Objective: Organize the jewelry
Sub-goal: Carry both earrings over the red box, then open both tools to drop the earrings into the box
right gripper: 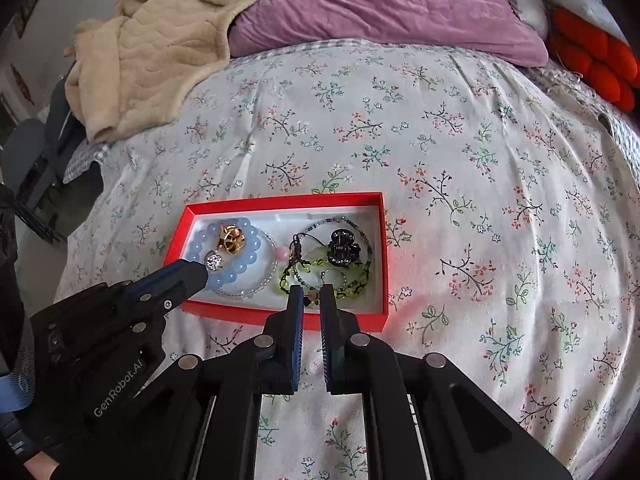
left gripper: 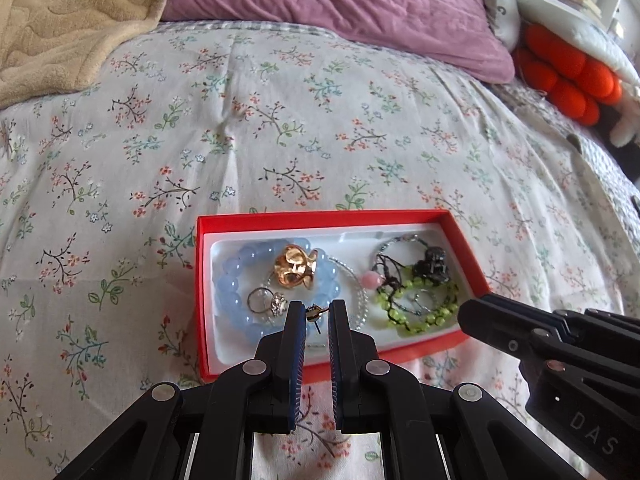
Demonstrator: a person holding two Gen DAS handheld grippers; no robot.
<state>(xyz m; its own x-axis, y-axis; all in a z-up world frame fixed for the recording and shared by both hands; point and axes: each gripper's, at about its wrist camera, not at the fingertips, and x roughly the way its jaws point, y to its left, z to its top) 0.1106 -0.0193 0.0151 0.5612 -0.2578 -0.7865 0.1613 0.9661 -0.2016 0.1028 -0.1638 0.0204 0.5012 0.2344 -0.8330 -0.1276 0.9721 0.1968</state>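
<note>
The left gripper point(left gripper: 316, 312) hides part of the blue bead bracelet point(left gripper: 236, 276). The small stud point(left gripper: 314, 312) between its fingers is too small to identify, as is the piece point(right gripper: 310, 300) between the right gripper's point(right gripper: 311, 295) fingers.
</note>
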